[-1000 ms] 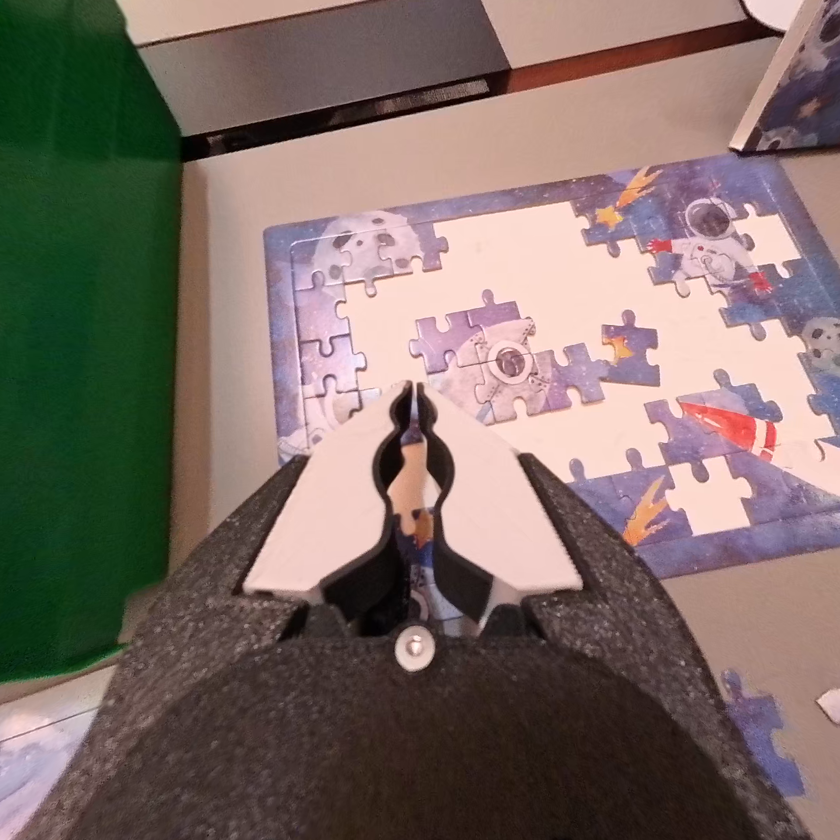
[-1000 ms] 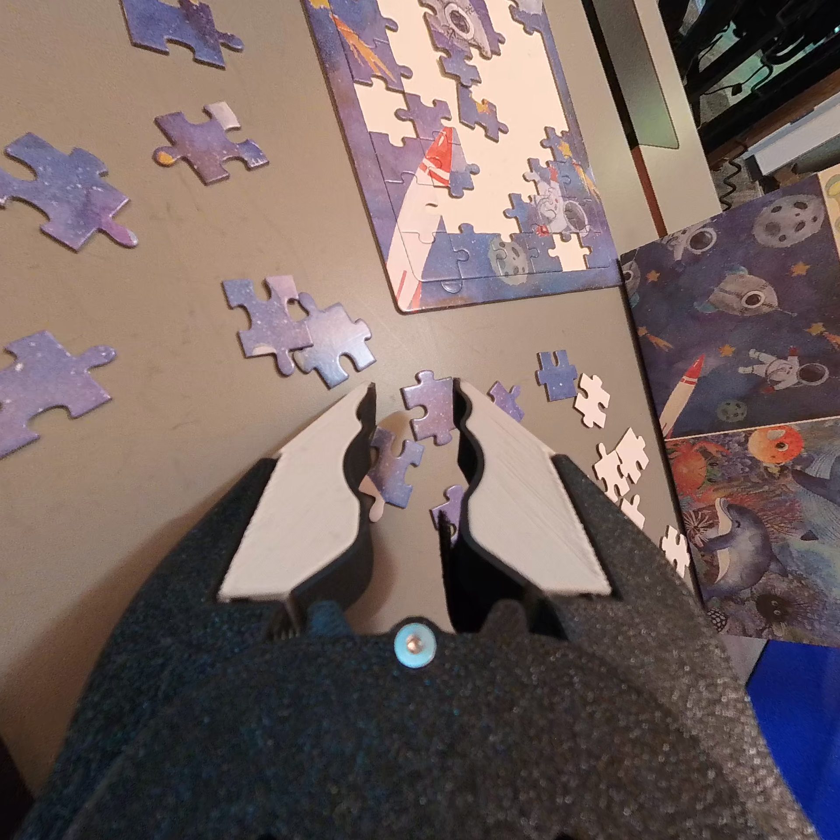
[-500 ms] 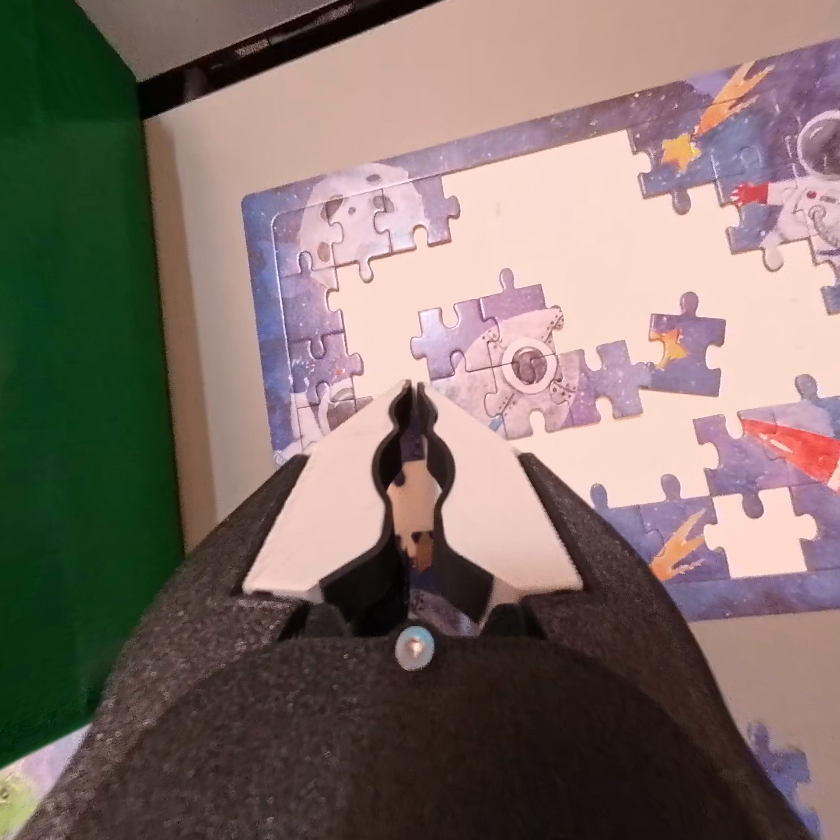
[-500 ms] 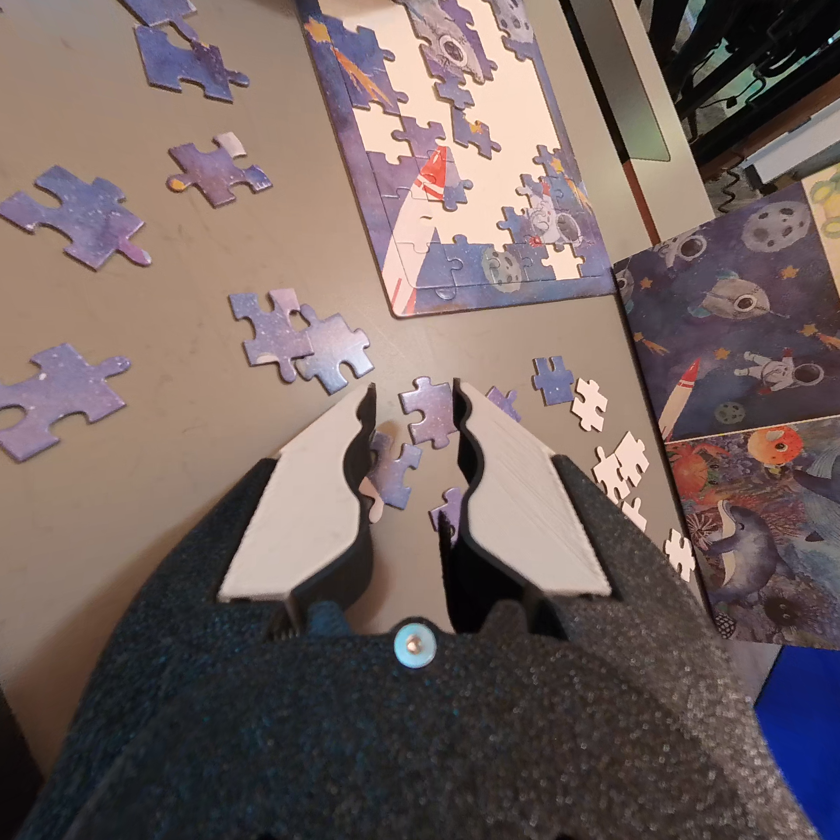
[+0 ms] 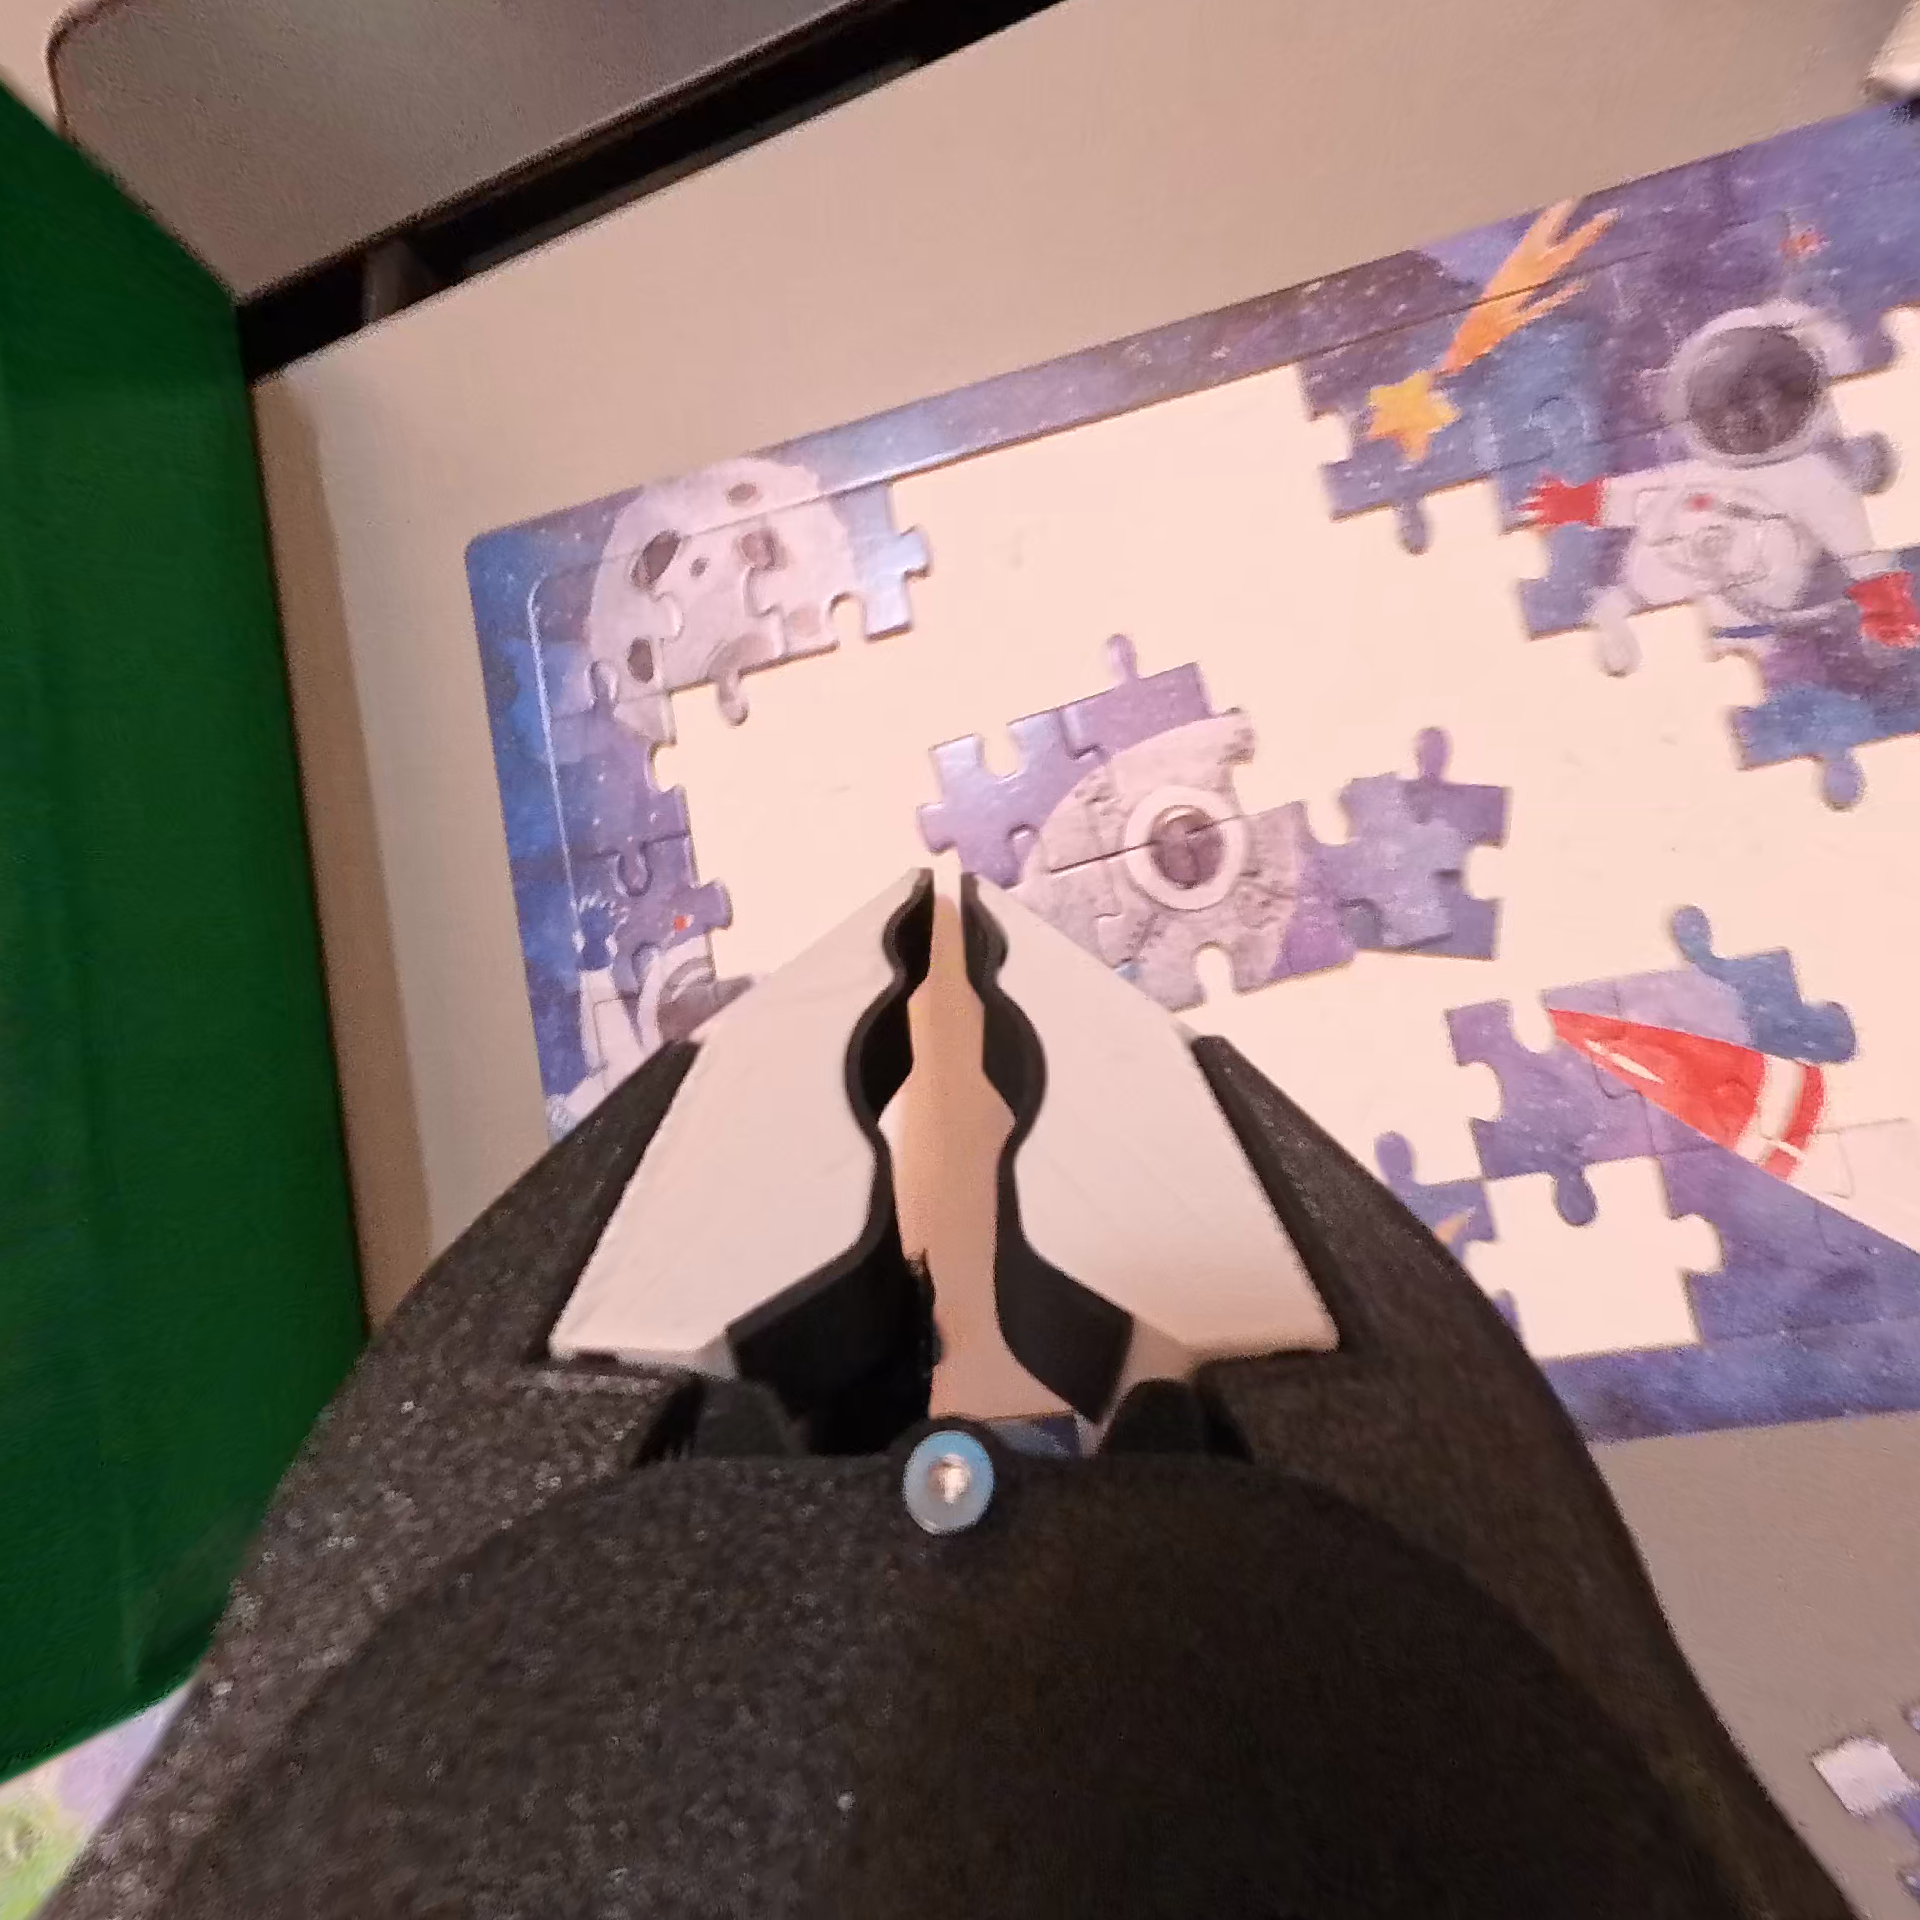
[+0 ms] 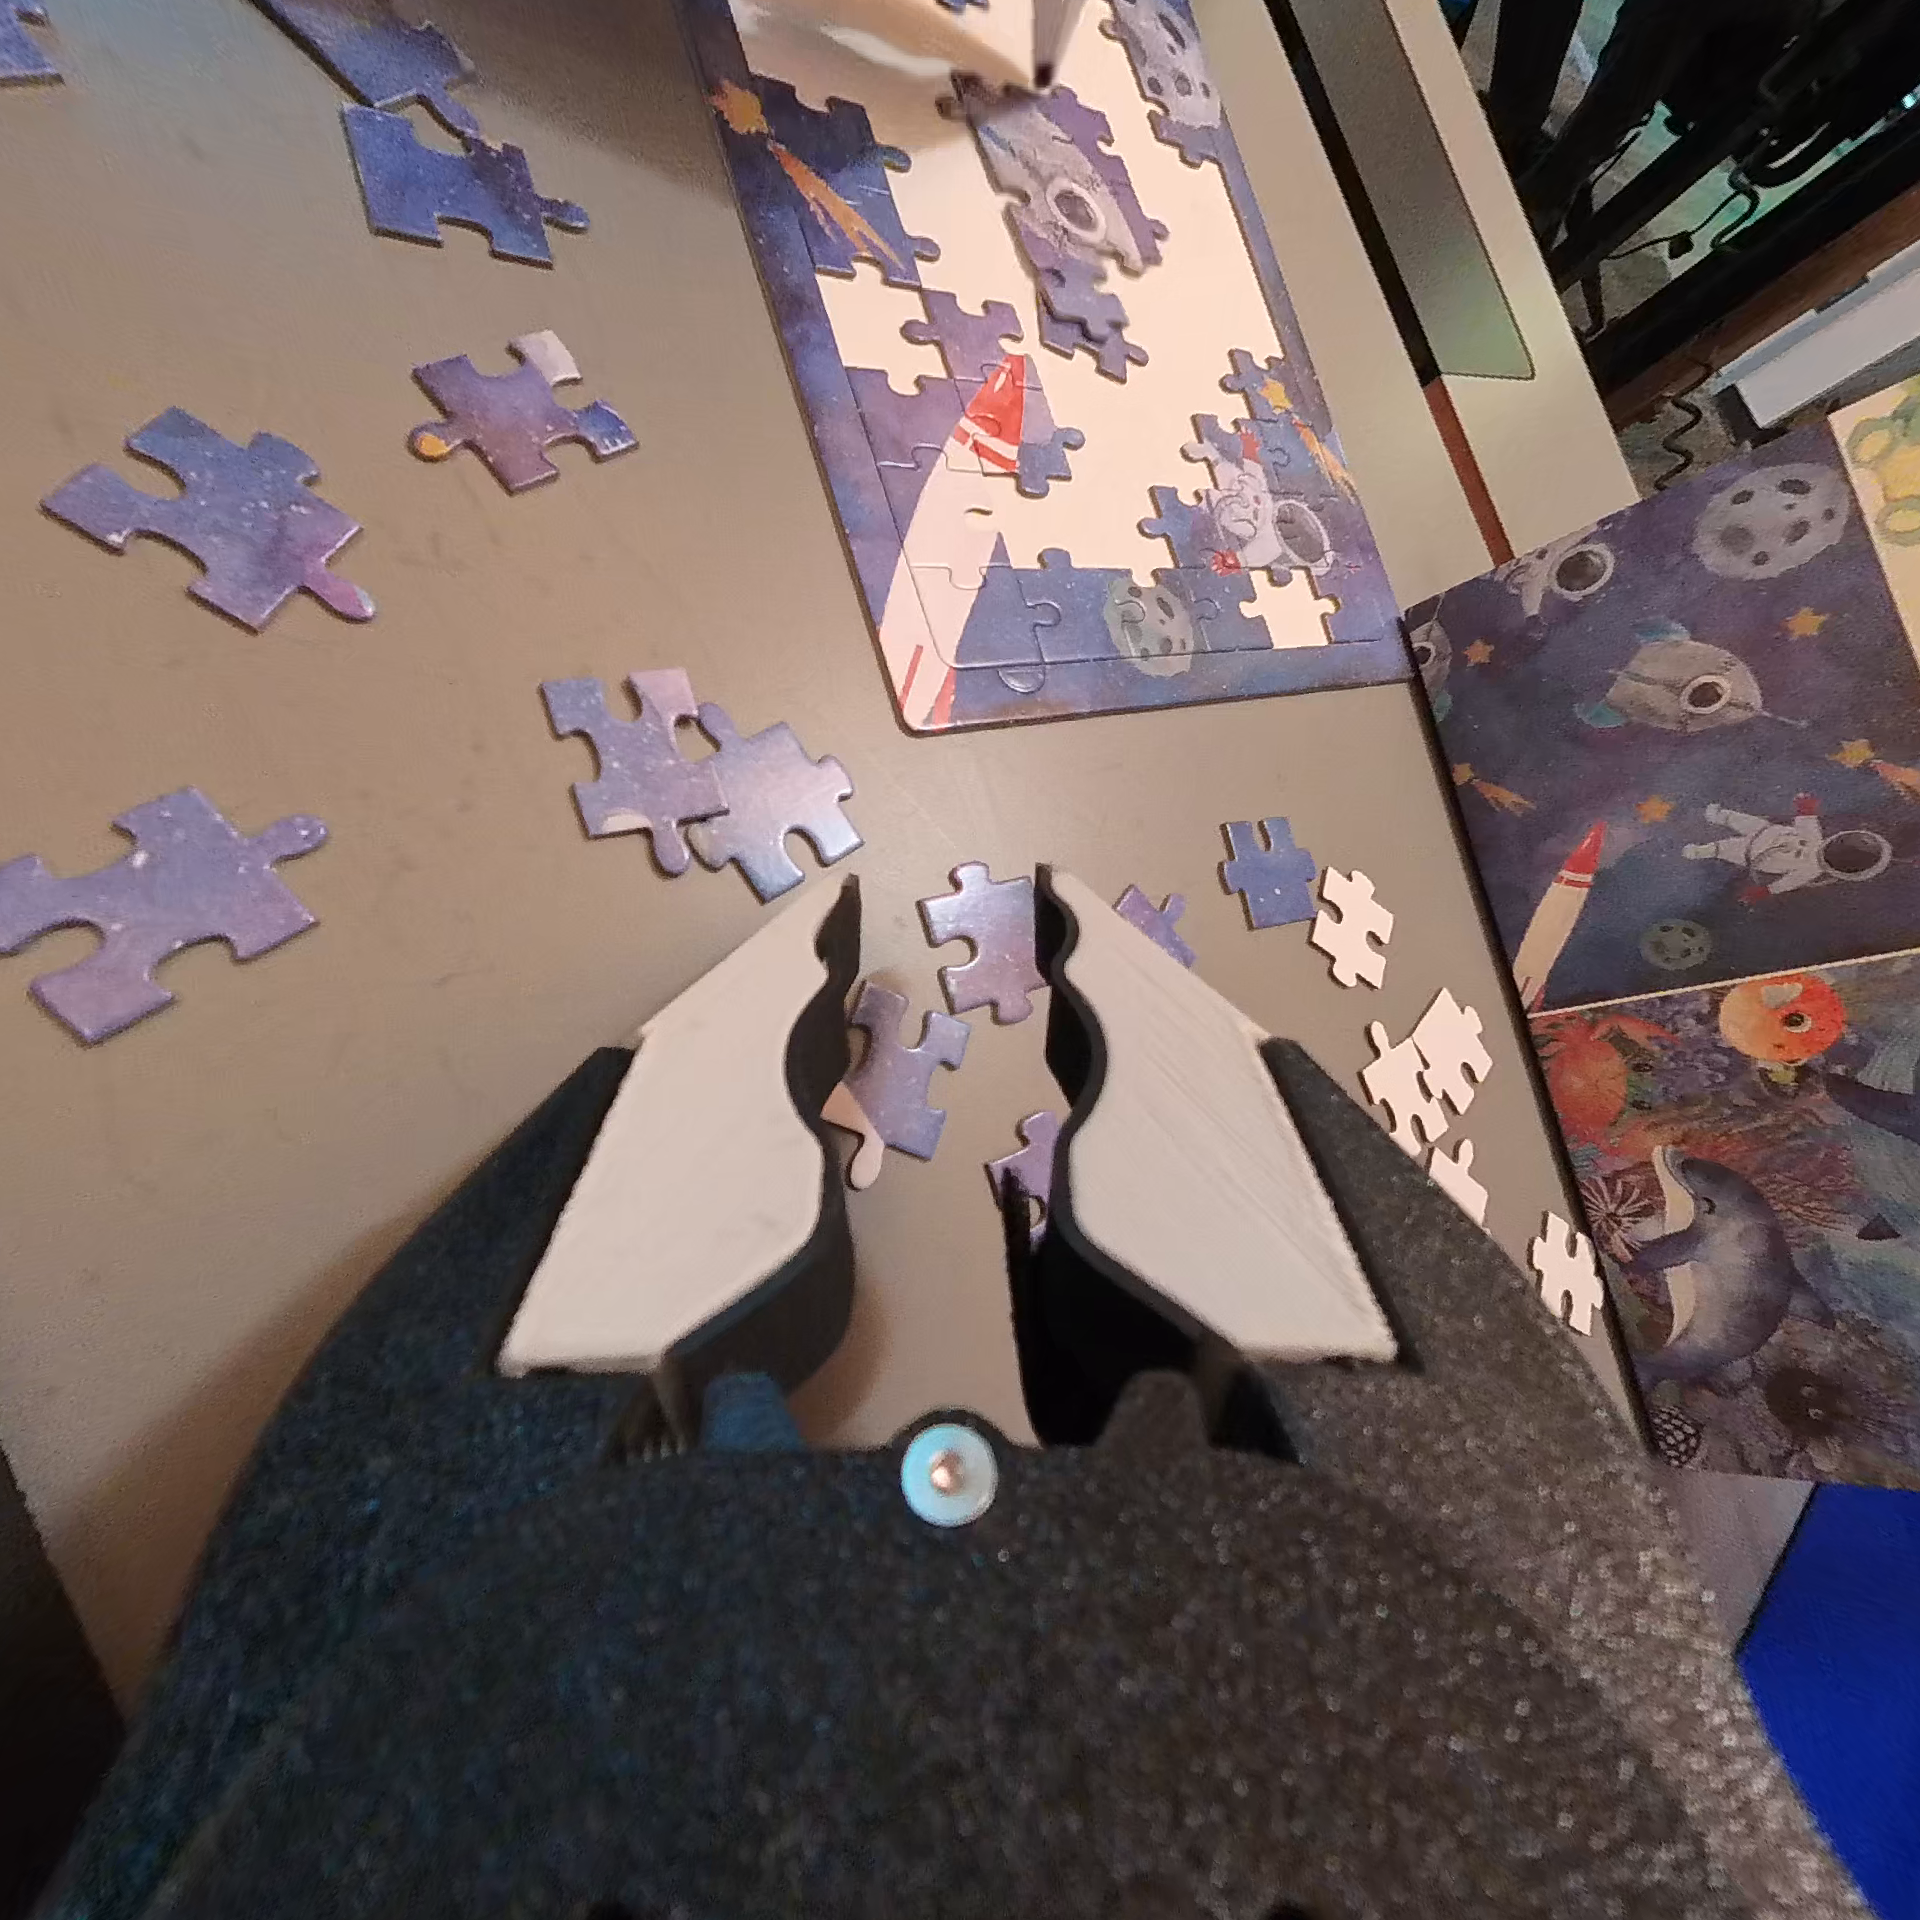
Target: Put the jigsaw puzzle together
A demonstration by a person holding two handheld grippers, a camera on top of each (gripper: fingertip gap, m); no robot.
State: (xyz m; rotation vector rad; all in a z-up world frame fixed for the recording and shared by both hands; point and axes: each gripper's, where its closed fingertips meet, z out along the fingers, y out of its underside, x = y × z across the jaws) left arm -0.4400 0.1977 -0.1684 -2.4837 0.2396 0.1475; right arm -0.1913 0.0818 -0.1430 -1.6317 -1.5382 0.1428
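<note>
The puzzle tray (image 5: 1091,582) has a blue frame and a pale base with placed groups: a moon (image 5: 727,582), a spaceship cluster (image 5: 1174,852), an astronaut (image 5: 1714,468) and a red rocket (image 5: 1714,1081). My left gripper (image 5: 940,883) is shut on a puzzle piece (image 5: 945,1091), seen edge-on with its pale back showing, above the tray's lower left beside the spaceship cluster. My right gripper (image 6: 948,888) is open and empty, low over loose pieces (image 6: 982,940) (image 6: 899,1070) on the table. The tray (image 6: 873,322) and the blurred left gripper (image 6: 1039,62) show at the top of the right wrist view.
Several loose blue pieces lie left of the tray, among them a joined pair (image 6: 707,779) and a large one (image 6: 156,904). White face-down pieces (image 6: 1434,1060) lie to the right. Picture boards (image 6: 1683,727) stand at the table's right edge. A green panel (image 5: 125,727) borders the left.
My left gripper has moved forward and lower over the tray with the piece, and its tip has come into the right wrist view. The right gripper has stayed open and has hardly shifted.
</note>
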